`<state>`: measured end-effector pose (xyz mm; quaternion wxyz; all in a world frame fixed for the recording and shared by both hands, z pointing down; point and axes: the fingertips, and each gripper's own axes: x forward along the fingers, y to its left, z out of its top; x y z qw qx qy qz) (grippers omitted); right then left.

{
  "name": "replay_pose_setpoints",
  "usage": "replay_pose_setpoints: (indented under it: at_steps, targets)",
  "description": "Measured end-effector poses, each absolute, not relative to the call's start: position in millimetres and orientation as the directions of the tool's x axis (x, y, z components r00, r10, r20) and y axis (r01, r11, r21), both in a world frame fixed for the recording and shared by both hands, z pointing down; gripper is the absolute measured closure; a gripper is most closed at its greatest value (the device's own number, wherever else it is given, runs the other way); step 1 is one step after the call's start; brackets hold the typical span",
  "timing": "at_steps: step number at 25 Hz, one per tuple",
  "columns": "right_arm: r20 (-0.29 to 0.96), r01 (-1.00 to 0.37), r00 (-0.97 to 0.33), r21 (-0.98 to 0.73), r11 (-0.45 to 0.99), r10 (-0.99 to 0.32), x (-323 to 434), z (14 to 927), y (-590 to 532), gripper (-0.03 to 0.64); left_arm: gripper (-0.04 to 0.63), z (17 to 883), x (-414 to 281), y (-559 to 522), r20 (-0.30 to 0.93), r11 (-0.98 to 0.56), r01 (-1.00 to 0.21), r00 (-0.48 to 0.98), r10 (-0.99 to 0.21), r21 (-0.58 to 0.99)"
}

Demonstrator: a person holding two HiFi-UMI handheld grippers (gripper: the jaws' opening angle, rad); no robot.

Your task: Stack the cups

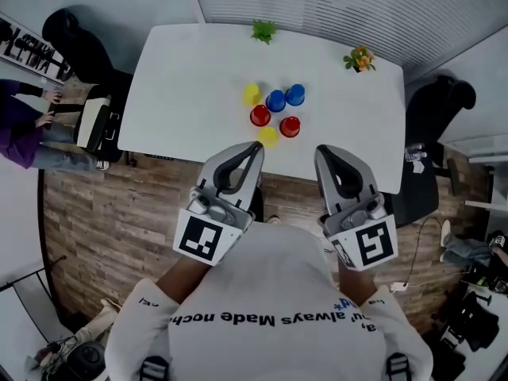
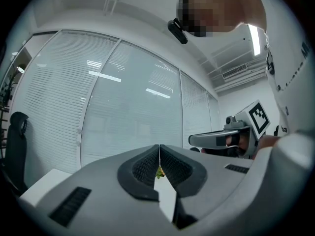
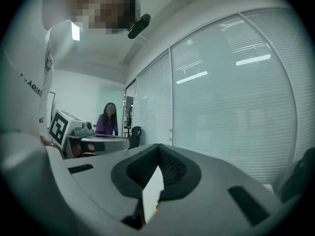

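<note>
Before the table's near edge, left gripper (image 1: 255, 146): jaws are pressed together; nothing is held.
Right gripper (image 1: 321, 151): jaws are closed; nothing is held.
Cups (image 1: 275, 101): six are grouped, unstacked, on the white table (image 1: 182, 78).
Far edge: green plant (image 1: 263, 31) and orange-flowered plant (image 1: 359, 59) are set.

yellow cup (image 1: 269, 136): partly hidden behind left gripper (image 1: 256, 145) | person in purple (image 1: 17, 143): cut off by left edge
</note>
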<state>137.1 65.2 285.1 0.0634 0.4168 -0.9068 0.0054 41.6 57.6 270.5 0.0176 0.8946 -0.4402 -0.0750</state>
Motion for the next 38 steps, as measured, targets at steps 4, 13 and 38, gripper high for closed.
replay_pose_setpoints:
  at_steps: [4, 13, 38]
  targets:
    - [0.127, -0.760, -0.639, 0.050, 0.648, -0.759, 117.3, 282.5, 26.8, 0.609, 0.575, 269.4, 24.9, 19.8, -0.120, -0.623, -0.776, 0.612, -0.782, 0.099]
    - [0.121, -0.777, -0.618, 0.054, 0.627, -0.777, 91.8, 284.6, -34.8, 0.609, 0.575, 277.6, 2.5, -45.9, -0.114, -0.656, -0.750, 0.646, -0.755, 0.089]
    - [0.304, -0.792, -0.568, 0.052, 0.608, -0.765, 139.2, 481.9, -63.1, 0.451, 0.575, 323.7, 14.9, -86.4, -0.081, -0.679, -0.726, 0.675, -0.734, 0.105]
